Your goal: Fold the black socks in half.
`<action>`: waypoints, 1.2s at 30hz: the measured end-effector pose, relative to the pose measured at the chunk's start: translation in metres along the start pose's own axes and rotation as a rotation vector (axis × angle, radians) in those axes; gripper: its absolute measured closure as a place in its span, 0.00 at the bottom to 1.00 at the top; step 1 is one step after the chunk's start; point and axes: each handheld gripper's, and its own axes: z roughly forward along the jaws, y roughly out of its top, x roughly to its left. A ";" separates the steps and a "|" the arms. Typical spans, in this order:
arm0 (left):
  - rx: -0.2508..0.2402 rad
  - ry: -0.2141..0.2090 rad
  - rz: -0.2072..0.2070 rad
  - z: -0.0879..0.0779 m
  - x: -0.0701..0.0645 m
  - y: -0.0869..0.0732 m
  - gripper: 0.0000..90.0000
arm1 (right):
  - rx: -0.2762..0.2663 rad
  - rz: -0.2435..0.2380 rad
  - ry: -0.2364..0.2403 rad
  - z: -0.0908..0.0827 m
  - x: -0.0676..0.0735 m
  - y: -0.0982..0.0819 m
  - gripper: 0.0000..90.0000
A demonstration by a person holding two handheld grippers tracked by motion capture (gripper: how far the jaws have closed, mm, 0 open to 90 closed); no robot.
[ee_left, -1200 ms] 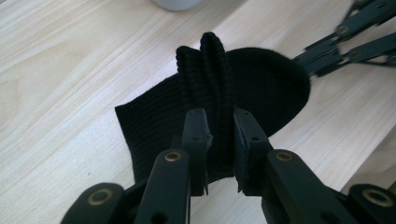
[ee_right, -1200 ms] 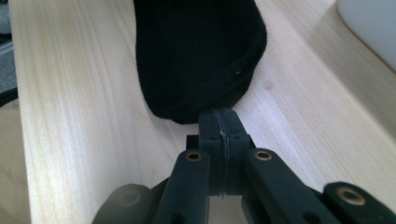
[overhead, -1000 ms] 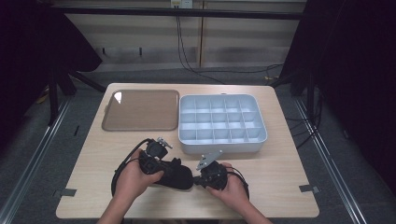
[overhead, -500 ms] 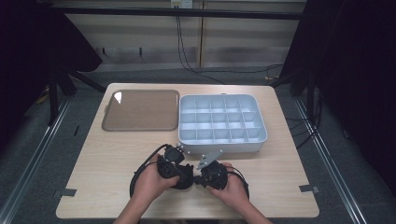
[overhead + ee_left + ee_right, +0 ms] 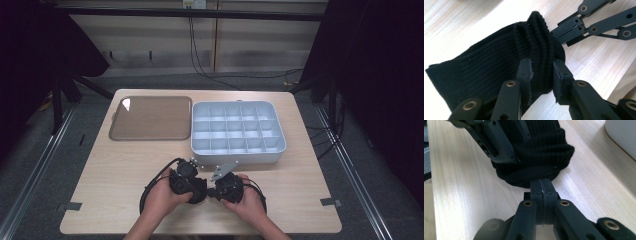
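Left hand-held gripper point(image 5: 541, 75) around black sock point(image 5: 499, 65)

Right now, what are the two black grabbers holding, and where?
The left gripper pinches a bunched fold of the black ribbed knitted sock. The right gripper is shut at its edge; real grip unclear.

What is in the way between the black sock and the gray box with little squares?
Nothing visible. The black ribbed sock, pinched by the left gripper, sits on bare wooden table just before the gray divided plastic box.
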 end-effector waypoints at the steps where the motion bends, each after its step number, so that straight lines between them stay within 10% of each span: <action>1: -0.002 -0.006 -0.008 -0.002 0.001 0.000 0.76 | -0.002 0.002 0.000 0.000 0.000 0.000 1.00; 17: -0.111 -0.013 -0.087 -0.035 0.020 -0.006 0.51 | -0.001 0.006 0.003 0.000 -0.001 0.000 0.99; 25: -0.127 0.065 -0.149 -0.053 0.043 -0.019 0.49 | -0.007 0.020 0.014 0.000 -0.002 0.000 0.99; 36: -0.079 0.083 -0.230 -0.038 0.069 -0.036 0.49 | -0.002 0.018 0.006 0.000 -0.001 0.000 0.99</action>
